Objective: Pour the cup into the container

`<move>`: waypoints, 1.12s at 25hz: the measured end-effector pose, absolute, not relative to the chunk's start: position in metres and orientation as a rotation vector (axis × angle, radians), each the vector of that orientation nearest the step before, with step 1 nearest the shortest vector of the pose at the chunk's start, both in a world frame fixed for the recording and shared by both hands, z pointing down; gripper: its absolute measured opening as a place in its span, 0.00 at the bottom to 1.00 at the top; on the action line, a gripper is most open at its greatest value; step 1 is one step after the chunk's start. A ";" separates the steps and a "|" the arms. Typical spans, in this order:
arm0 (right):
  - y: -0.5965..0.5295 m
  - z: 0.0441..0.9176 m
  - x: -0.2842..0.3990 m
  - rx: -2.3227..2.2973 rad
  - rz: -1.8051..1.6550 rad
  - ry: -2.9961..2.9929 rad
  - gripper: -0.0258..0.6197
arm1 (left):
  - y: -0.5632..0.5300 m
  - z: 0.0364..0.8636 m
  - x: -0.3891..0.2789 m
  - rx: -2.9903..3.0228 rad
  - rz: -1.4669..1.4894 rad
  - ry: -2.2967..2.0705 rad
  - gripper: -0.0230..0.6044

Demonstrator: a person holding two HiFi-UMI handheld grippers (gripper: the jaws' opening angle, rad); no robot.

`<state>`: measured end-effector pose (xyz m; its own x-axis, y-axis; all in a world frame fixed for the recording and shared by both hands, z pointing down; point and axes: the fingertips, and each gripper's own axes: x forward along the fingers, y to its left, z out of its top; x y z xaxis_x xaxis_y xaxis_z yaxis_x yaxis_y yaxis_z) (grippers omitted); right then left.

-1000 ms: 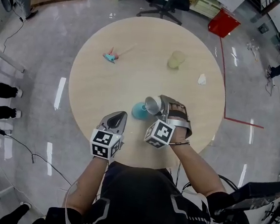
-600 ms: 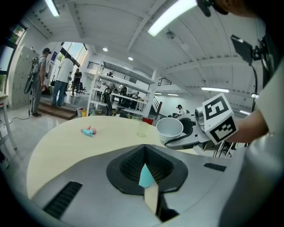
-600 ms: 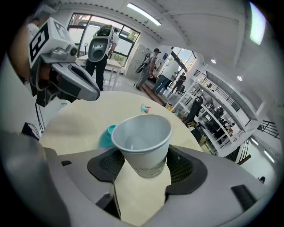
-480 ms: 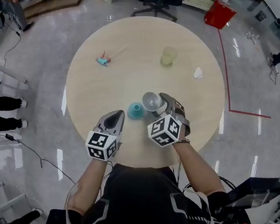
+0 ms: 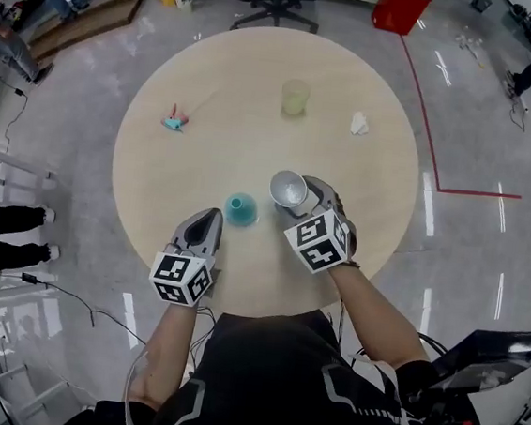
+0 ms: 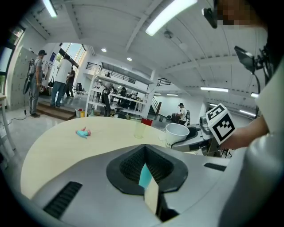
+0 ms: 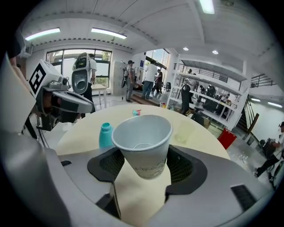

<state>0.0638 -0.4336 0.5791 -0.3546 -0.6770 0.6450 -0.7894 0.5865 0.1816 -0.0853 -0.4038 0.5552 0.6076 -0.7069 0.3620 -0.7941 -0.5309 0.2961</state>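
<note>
My right tongs are clamped on a white paper cup, one pad pressing on each side of its lower wall. The cup stands roughly upright with its mouth open to the top, and its pale inside shows down to the base. It is held over the near middle of the round bench, just right of a small teal bottle. The bottle stands upright on the bench with its neck uncapped.

My left tongs have their jaws pressed together with nothing between them. Their tip points at the bottle from the near left, close to it but apart from it.

On the far side of the bench stands a pale yellow-green see-through cup. A small crumpled white scrap lies to its right, and a little teal and pink object lies at the far left, too small for me to name.
</note>
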 end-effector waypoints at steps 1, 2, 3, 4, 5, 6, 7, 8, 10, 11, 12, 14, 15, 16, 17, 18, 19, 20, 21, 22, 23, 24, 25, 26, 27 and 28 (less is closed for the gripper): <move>-0.433 0.584 0.067 1.166 0.233 -2.126 0.50 | -0.404 0.559 -0.087 2.389 0.276 -1.203 0.04; -0.431 0.589 0.070 1.170 0.254 -2.132 0.50 | -0.404 0.562 -0.088 2.376 0.280 -1.212 0.04; -0.430 0.594 0.073 1.171 0.269 -2.137 0.50 | -0.404 0.565 -0.090 2.364 0.284 -1.222 0.04; -0.428 0.600 0.075 1.168 0.280 -2.141 0.50 | -0.404 0.567 -0.091 2.353 0.285 -1.230 0.04; -0.427 0.606 0.077 1.165 0.293 -2.144 0.50 | -0.404 0.568 -0.091 2.345 0.283 -1.239 0.04; -0.425 0.613 0.079 1.164 0.309 -2.149 0.50 | -0.405 0.569 -0.092 2.338 0.285 -1.247 0.04; -0.424 0.621 0.081 1.165 0.328 -2.154 0.50 | -0.406 0.573 -0.092 2.329 0.290 -1.255 0.04; -0.423 0.629 0.083 1.167 0.344 -2.160 0.50 | -0.406 0.577 -0.093 2.319 0.297 -1.260 0.04; -0.423 0.646 0.086 1.169 0.365 -2.173 0.50 | -0.407 0.589 -0.096 2.294 0.295 -1.266 0.04; -0.423 0.653 0.086 1.169 0.379 -2.179 0.50 | -0.407 0.593 -0.098 2.280 0.280 -1.271 0.04; -0.422 0.660 0.087 1.169 0.394 -2.184 0.50 | -0.408 0.596 -0.101 2.267 0.262 -1.279 0.04; -0.421 0.669 0.089 1.170 0.420 -2.193 0.50 | -0.408 0.602 -0.105 2.254 0.253 -1.287 0.04; -0.420 0.673 0.090 1.171 0.428 -2.198 0.50 | -0.408 0.606 -0.106 2.251 0.266 -1.285 0.04; -0.419 0.676 0.090 1.172 0.434 -2.206 0.50 | -0.406 0.611 -0.107 2.248 0.283 -1.282 0.04; -0.419 0.678 0.089 1.174 0.442 -2.217 0.50 | -0.405 0.614 -0.108 2.243 0.297 -1.280 0.04; -0.418 0.678 0.089 1.176 0.452 -2.230 0.50 | -0.405 0.617 -0.108 2.239 0.304 -1.280 0.04; -0.418 0.678 0.089 1.181 0.465 -2.243 0.50 | -0.404 0.619 -0.108 2.235 0.304 -1.278 0.04; -0.417 0.679 0.091 1.187 0.476 -2.256 0.50 | -0.404 0.621 -0.107 2.233 0.300 -1.275 0.04; -0.417 0.680 0.092 1.192 0.486 -2.269 0.51 | -0.404 0.623 -0.105 2.229 0.296 -1.271 0.04; -0.416 0.680 0.093 1.193 0.499 -2.284 0.50 | -0.404 0.626 -0.103 2.227 0.293 -1.267 0.04; -0.416 0.681 0.094 1.194 0.510 -2.299 0.51 | -0.405 0.628 -0.102 2.226 0.290 -1.264 0.04; -0.417 0.682 0.094 1.196 0.517 -2.311 0.51 | -0.406 0.630 -0.101 2.226 0.289 -1.262 0.04; -0.418 0.684 0.094 1.195 0.520 -2.317 0.51 | -0.406 0.632 -0.101 2.226 0.289 -1.261 0.04; -0.418 0.686 0.094 1.191 0.517 -2.316 0.51 | -0.407 0.633 -0.101 2.227 0.289 -1.260 0.04; -0.418 0.687 0.093 1.184 0.508 -2.309 0.51 | -0.408 0.632 -0.102 2.229 0.287 -1.258 0.04; -0.418 0.687 0.092 1.176 0.498 -2.301 0.51 | -0.409 0.630 -0.103 2.233 0.282 -1.260 0.04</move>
